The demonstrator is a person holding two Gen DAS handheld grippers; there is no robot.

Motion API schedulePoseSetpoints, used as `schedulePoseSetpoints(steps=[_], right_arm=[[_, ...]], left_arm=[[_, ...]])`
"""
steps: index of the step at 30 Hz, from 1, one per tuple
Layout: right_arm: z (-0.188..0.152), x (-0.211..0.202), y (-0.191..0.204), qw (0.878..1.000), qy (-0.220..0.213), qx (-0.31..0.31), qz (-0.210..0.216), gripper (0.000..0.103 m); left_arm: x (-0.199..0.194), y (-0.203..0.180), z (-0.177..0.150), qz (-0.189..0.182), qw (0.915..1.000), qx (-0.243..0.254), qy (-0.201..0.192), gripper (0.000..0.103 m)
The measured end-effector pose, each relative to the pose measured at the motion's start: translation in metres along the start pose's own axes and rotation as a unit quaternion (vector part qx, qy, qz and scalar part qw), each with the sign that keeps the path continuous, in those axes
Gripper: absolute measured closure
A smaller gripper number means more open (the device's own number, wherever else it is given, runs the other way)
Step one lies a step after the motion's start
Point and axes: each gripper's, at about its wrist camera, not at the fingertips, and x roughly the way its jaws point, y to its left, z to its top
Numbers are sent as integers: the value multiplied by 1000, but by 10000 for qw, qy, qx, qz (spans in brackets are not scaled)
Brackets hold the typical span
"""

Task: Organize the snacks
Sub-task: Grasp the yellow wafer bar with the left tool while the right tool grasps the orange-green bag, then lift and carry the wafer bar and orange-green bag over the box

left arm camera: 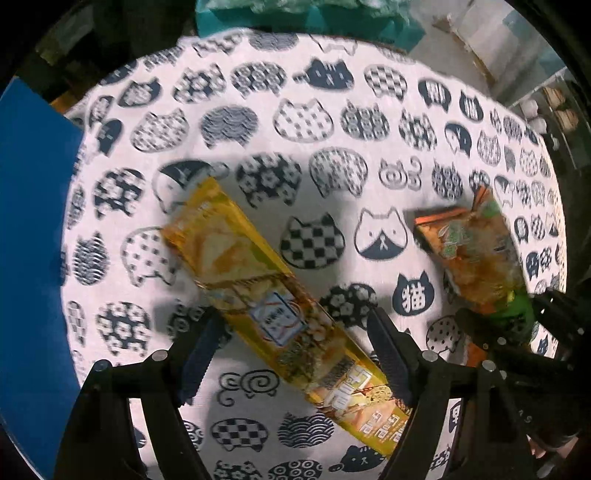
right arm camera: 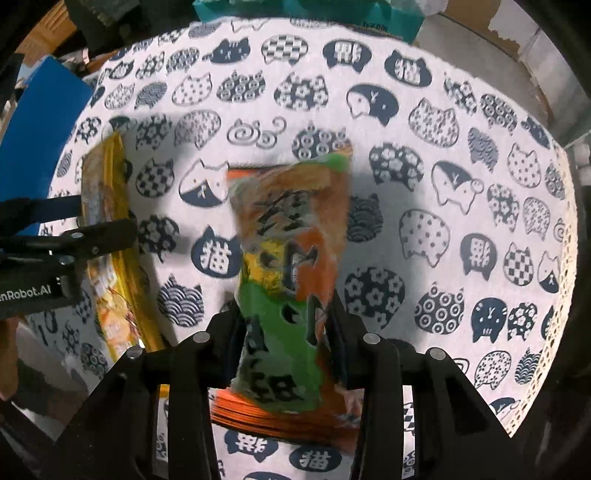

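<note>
Round bench (left arm camera: 258,66) draped in white cloth printed with navy cat heads; blue panel (left arm camera: 33,221) beside its left edge, teal box (right arm camera: 306,14) beyond its far edge.

You're working at a domestic-looking tabletop: a cloth (left arm camera: 332,122) printed with navy cat faces covers it. A teal box (right arm camera: 369,18) sits at its far edge, blue panel (left arm camera: 33,221) at the left, cardboard (right arm camera: 476,22) beyond. Storeroom or home—can't tell.

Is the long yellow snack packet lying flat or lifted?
Lying flat: the yellow snack packet rests on the cat-print tablecloth, between the left gripper's unclosed fingers.
</note>
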Motion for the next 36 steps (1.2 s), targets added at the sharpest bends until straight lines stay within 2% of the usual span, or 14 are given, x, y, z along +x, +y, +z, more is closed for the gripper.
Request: schedulePoseSetpoints(steps=[4, 7, 11, 14, 17, 23, 36], right_arm=[[-8, -1, -4, 10000, -53, -12, 1, 64], [6, 0, -7, 9999, -112, -63, -27, 64], [10, -1, -3, 9997, -159, -157, -51, 65], [15, -7, 4, 9997, -203, -159, -24, 67], [31, -12, 5, 9996, -245, -154, 5, 67], [34, -28, 19, 9992, -369, -179, -4, 68], [45, -84, 33, 9970, -753, -180, 15, 68]], left_arm=[[11, -10, -6, -81, 9998, 172, -15, 22], [11, -19, -12, 29, 9987, 476, -151, 33], [9, -15, -17, -186, 9985, 458, -218, 58], [5, -9, -18, -258, 9981, 494, -259, 71], [-1, -3, -16, -264, 9976, 557, -303, 72], [-30, 6, -25, -112, 9954, 796, -515, 72], [-111, 23, -43, -57, 9861, 945, -1364, 72]])
